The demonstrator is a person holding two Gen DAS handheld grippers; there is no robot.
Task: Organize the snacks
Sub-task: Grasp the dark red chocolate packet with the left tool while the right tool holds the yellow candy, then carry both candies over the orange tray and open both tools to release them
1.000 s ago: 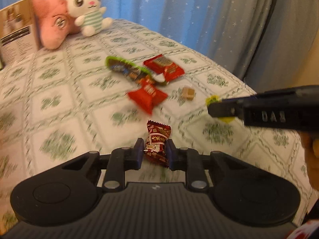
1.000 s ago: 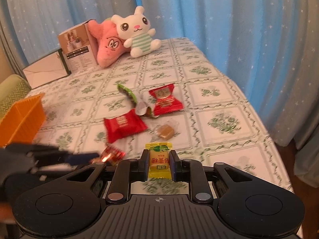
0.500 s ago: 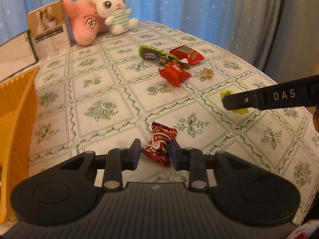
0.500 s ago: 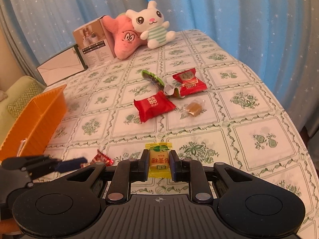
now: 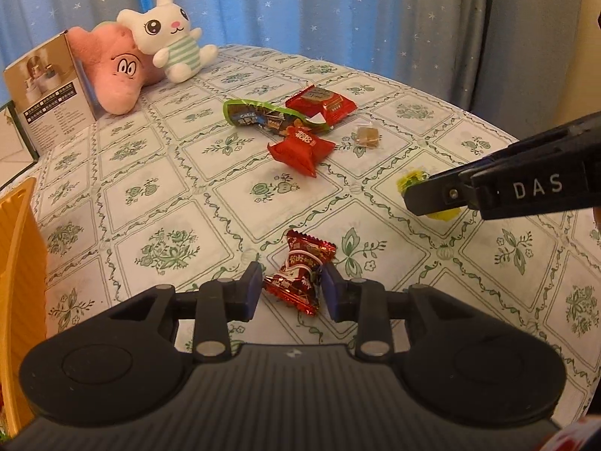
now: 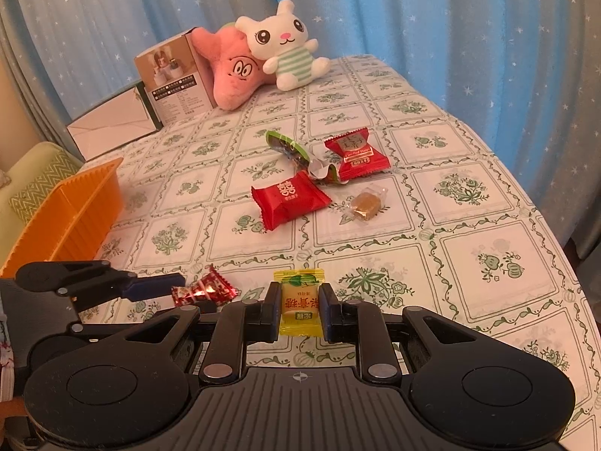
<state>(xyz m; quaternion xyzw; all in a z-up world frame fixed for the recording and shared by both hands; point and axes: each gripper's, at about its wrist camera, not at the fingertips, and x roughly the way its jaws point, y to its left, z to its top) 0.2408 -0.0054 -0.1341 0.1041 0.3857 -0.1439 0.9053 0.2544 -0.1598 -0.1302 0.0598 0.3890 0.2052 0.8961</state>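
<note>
A dark red wrapped candy (image 5: 304, 263) lies between the fingers of my left gripper (image 5: 291, 291), low over the tablecloth. The jaws are opening and the left pad stands clear of the wrapper. From the right wrist view the same candy (image 6: 203, 291) sits at the tips of the left gripper (image 6: 180, 295). My right gripper (image 6: 299, 314) is shut on a yellow candy (image 6: 299, 300), held just above the cloth. In the left wrist view, the right gripper (image 5: 424, 197) reaches in from the right with the yellow candy (image 5: 411, 180) showing behind it.
An orange basket (image 6: 75, 206) stands at the left table edge. Mid-table lie a red packet (image 6: 289, 205), a second red packet (image 6: 355, 154), a green wrapper (image 6: 287, 146) and a clear-wrapped brown candy (image 6: 366, 203). Plush toys (image 6: 263, 56) and a box (image 6: 172, 75) stand at the back.
The left jaws have spread apart around the dark red candy, which was gripped before. The left view has swung so the orange basket shows. The right gripper kept its grip on the yellow candy.
</note>
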